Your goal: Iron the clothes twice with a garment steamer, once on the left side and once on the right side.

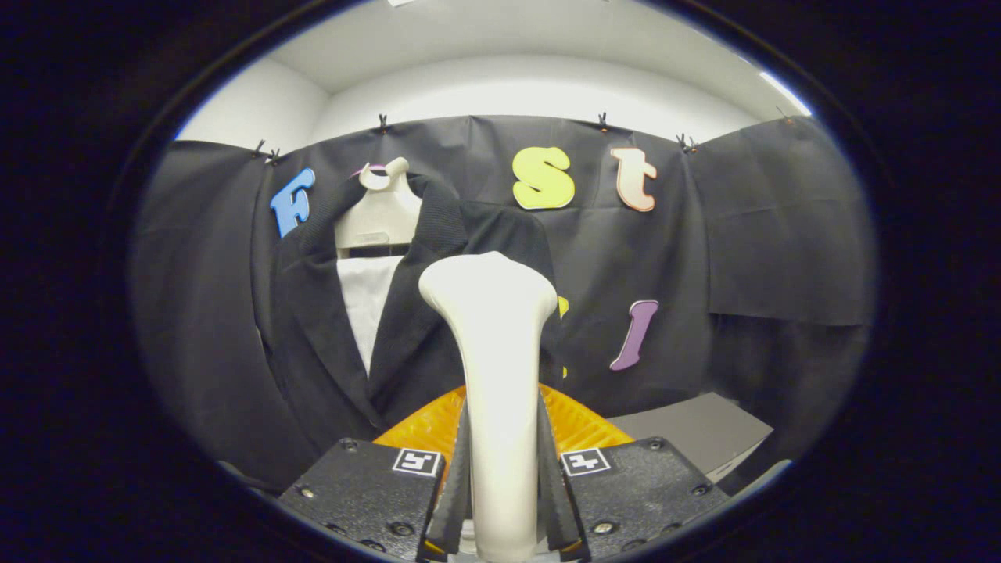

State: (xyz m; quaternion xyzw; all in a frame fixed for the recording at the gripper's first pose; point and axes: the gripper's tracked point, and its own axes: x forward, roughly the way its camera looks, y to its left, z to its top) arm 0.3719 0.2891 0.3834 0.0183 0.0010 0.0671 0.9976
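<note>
The tongs (500, 508) are clenched on the steamer (500, 375): both fingers press against its slim neck, one on each side. The steamer stands upright between the fingers, pale and smooth, widening at the top into a rounded head. That head sits in front of the jacket (407, 328), over its lapel on the side nearer the steamer; whether it touches the cloth cannot be told.

The jacket is dark and hangs on a pale dress form (379, 215), just behind the steamer and off to one side of it. Its front is open, and a white shirt (366, 305) shows inside the opening as a narrow wedge between the lapels. The neck of the dress form rises above the collar, ending in a small knob.

Low behind the steamer's neck, an orange ribbed part (575, 426) spreads out to both sides, just above the fingers. Beyond it, on the side away from the jacket, a grey worktop (696, 430) shows as a flat slab; nothing is seen lying on it.
</note>
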